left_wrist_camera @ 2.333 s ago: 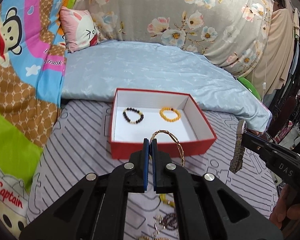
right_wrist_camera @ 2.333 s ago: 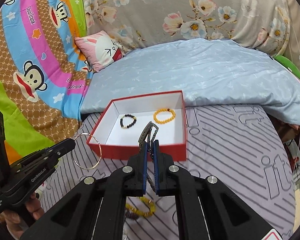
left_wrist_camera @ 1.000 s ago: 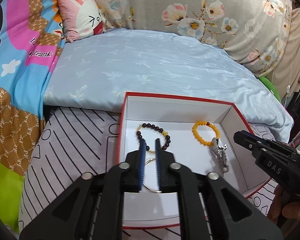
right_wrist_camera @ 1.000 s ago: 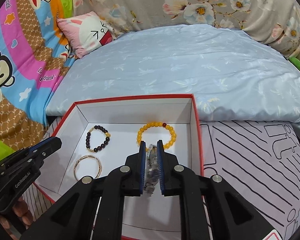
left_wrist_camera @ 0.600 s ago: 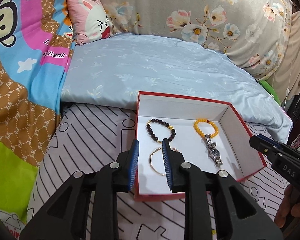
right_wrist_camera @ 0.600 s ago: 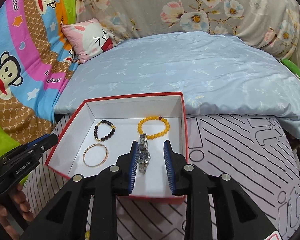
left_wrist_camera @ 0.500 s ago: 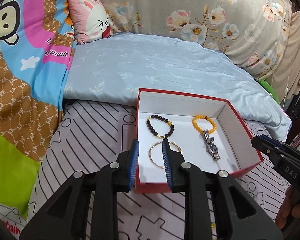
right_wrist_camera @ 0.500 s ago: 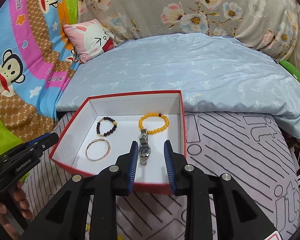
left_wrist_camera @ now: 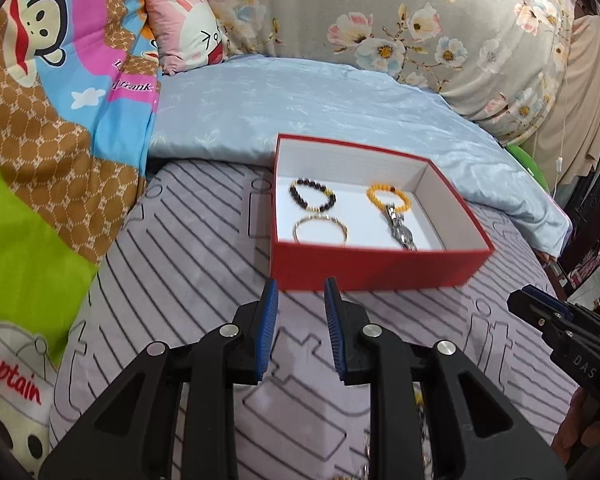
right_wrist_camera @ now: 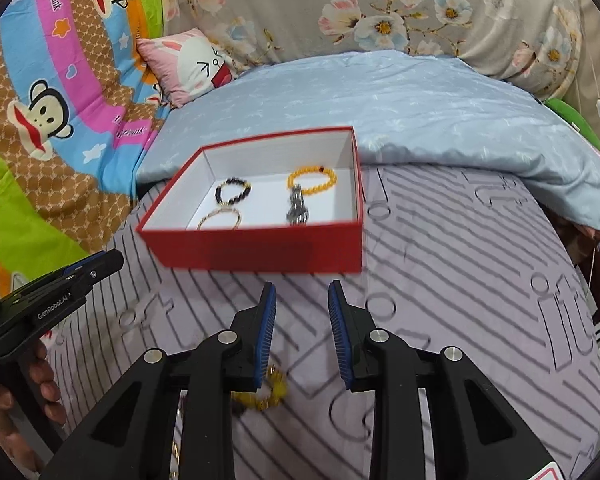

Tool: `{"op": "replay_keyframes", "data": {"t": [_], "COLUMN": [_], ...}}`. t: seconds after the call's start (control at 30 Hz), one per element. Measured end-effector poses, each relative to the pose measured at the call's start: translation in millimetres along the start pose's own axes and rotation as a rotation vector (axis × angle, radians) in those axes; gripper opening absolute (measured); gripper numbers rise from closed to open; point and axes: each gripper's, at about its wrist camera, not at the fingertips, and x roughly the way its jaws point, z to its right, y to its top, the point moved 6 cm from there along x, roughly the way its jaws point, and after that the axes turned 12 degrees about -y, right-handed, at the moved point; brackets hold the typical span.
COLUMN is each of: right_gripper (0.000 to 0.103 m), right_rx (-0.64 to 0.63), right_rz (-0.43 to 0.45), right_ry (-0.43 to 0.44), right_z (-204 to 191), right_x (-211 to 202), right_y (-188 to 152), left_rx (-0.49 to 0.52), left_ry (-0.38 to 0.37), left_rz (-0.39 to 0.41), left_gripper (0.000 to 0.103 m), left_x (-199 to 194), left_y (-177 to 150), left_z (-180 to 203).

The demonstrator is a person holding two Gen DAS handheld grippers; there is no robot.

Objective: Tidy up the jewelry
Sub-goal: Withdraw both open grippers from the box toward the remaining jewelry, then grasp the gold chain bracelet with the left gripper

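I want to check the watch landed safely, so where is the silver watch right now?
The watch lies inside the red box, in its right half in both views, its band touching the yellow bead bracelet behind it.

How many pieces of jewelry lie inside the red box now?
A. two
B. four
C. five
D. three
B: the red box holds a dark bead bracelet, a yellow bead bracelet, a gold bangle and a watch.
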Motion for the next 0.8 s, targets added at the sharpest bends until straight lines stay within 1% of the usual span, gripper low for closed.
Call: {"op": "replay_keyframes", "data": {"t": [0.07,0.23,0.4,0.47,0.53,0.7,0.8], "right_gripper": [0.027,0.027,0.027,0.027,0.027,0.027,0.027], "right_rx": [-0.009,0.002,-0.003,0.011,0.014,0.035,0.043], "right_rz": [-0.004,-0.037,-0.057,-0.073,-0.083,-0.108,-0.111], "right_ry": [-0.011,0.002,-0.011,-0.002,-0.004,-0.002,-0.003], "right_z": [0.2,0.9,1.6,2.9,4.4,9.2,11.3], "right_x": [-7.1,-22.0,-32.2,-34.6,-36.3,-38.2,-39.4], "right_y": [-12.4,-41.3,-65.0,-74.6,-83.1,-93.8,-95.1], "left_rx": [0.005,-0.004,0.001,0.000,-0.009,0.004,0.000], "left_ry": [-0.001,-0.018,-0.023,-0.024,-0.037,-0.062,-0.081], "left_rz": [-0.013,-0.048,-0.090,-0.112,-0.130,-0.170,-0.193], "left_gripper": [0.023,0.023,0.023,0.023,0.023,0.023,0.023], "left_x": [-5.1,-18.7,-28.8,-32.2,-35.4,-42.9,-43.0], "left_y": [-11.7,-42.4,-72.4,-85.2,-96.7,-122.3,-131.5], "left_z": [3.9,12.3,16.4,17.2,18.3,28.2,32.6]}}
